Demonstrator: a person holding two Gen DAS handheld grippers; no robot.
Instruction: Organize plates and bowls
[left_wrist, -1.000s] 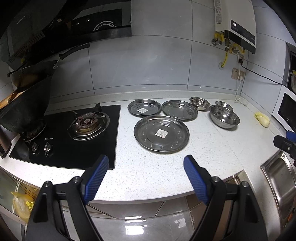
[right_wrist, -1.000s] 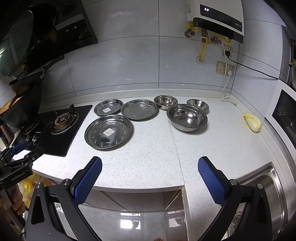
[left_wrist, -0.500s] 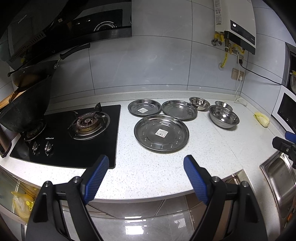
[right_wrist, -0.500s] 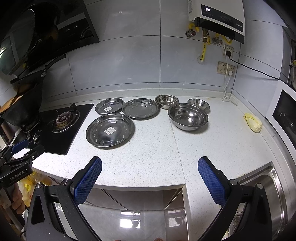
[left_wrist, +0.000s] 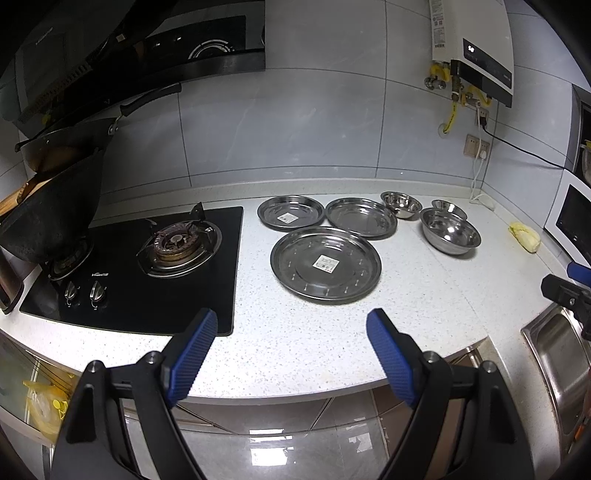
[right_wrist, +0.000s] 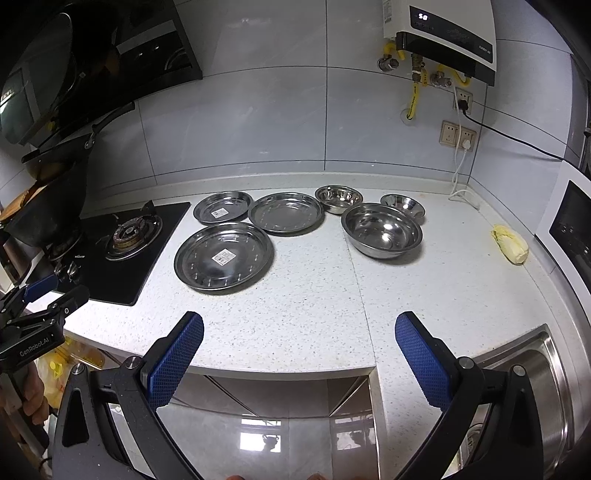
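Observation:
Three steel plates lie on the white counter: a large plate (left_wrist: 325, 264) (right_wrist: 224, 257) in front, a small plate (left_wrist: 290, 212) (right_wrist: 222, 206) and a medium plate (left_wrist: 362, 218) (right_wrist: 286, 212) behind it. To their right stand a large bowl (left_wrist: 450, 231) (right_wrist: 382, 229) and two small bowls (left_wrist: 401, 204) (right_wrist: 339, 198), (left_wrist: 448, 207) (right_wrist: 402, 205). My left gripper (left_wrist: 291, 332) is open over the counter's front edge, short of the large plate. My right gripper (right_wrist: 300, 339) is open too, empty, near the front edge.
A black gas hob (left_wrist: 147, 266) (right_wrist: 122, 240) with a wok (left_wrist: 51, 214) lies left of the plates. A yellow cloth (left_wrist: 524, 237) (right_wrist: 509, 243) lies at the right by a white oven (right_wrist: 569, 229). A steel sink (left_wrist: 561, 354) (right_wrist: 535, 369) is at front right.
Both grippers stay open. The right wrist view has shifted slightly so the dishes sit a little further right; the left barely moved.

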